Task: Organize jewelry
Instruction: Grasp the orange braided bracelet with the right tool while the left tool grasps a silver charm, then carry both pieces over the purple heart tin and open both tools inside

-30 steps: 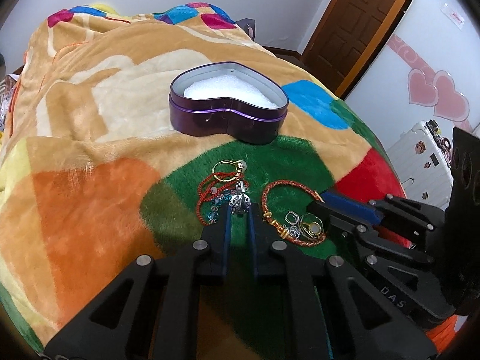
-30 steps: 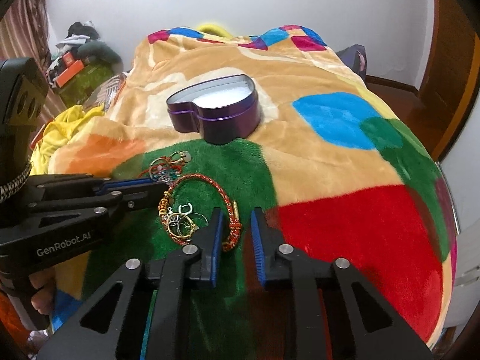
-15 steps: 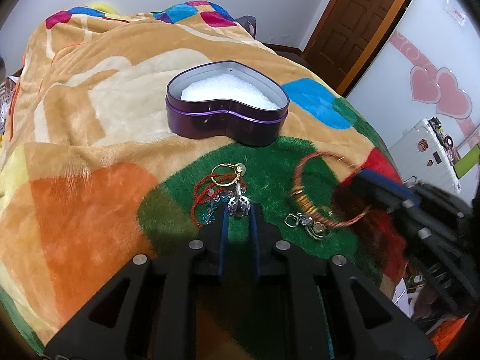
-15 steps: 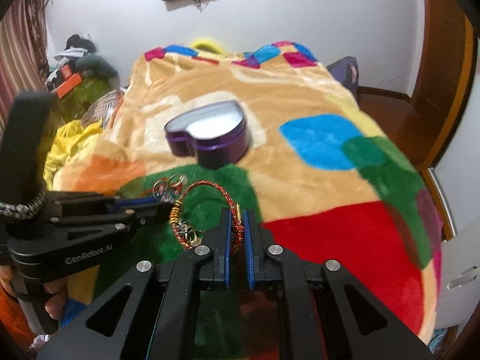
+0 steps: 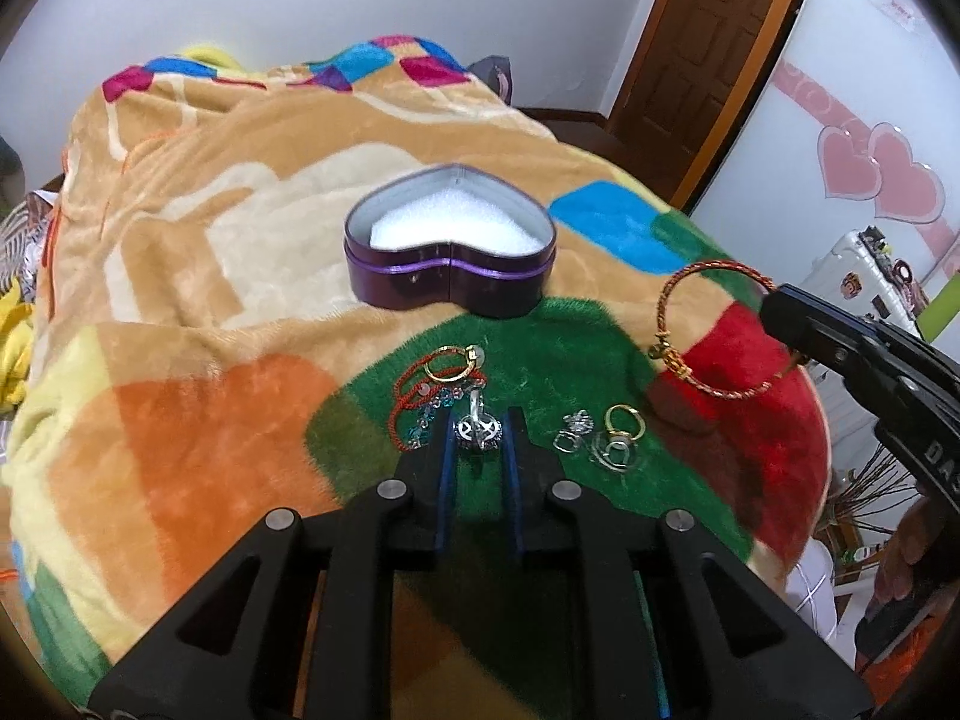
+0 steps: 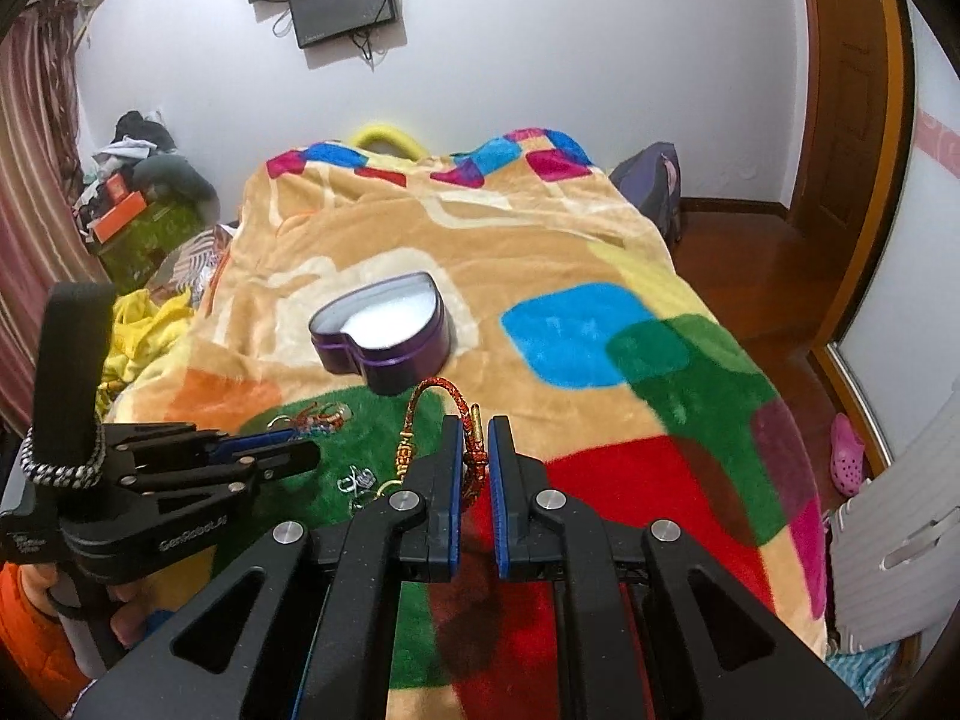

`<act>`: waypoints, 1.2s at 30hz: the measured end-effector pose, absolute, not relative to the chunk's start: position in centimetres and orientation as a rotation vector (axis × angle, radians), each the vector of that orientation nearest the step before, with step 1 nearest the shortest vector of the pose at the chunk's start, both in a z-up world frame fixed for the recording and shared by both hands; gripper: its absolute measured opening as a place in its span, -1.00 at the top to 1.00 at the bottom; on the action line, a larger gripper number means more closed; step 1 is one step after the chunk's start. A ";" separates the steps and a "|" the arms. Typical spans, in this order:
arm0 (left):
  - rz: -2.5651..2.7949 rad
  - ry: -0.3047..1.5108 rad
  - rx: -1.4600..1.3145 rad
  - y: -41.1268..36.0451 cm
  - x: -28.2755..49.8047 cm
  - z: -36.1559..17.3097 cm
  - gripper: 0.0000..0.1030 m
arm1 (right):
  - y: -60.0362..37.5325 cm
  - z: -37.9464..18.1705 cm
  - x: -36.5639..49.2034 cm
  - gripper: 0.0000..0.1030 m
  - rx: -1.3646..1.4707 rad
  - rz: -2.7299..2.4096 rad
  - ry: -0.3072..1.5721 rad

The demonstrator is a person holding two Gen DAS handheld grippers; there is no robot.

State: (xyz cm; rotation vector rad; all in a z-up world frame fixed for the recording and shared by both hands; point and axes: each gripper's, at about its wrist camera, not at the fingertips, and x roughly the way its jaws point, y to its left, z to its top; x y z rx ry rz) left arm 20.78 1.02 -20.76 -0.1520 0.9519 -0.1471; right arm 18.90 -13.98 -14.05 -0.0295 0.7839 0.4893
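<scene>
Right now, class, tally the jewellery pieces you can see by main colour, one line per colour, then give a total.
Red: 2, the braided bangle and the cord bracelet.
Gold: 2, one ring by the cord and another ring.
Silver: 2, a charm and an earring cluster.
Total: 6

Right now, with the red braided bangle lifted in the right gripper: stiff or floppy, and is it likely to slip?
Probably stiff: the red braided bangle keeps its round hoop shape while hanging from the right gripper. It looks light, being a thin cord. It may swivel, since it is pinched at one spot only, with the gold clasp hanging free.
</scene>
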 end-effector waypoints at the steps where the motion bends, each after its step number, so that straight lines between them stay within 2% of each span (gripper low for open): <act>1: -0.146 0.944 -0.151 1.1 20.6 -20.4 0.72 | -13.9 -13.8 18.9 0.86 -0.029 0.491 0.777; 18: -0.083 0.778 -0.123 3.7 20.5 -14.6 0.72 | -10.9 -10.9 20.2 0.86 -0.029 0.547 0.672; 36: -0.066 0.759 -0.121 5.1 24.9 -15.0 0.72 | -7.7 -12.5 24.5 0.86 -0.046 0.597 0.692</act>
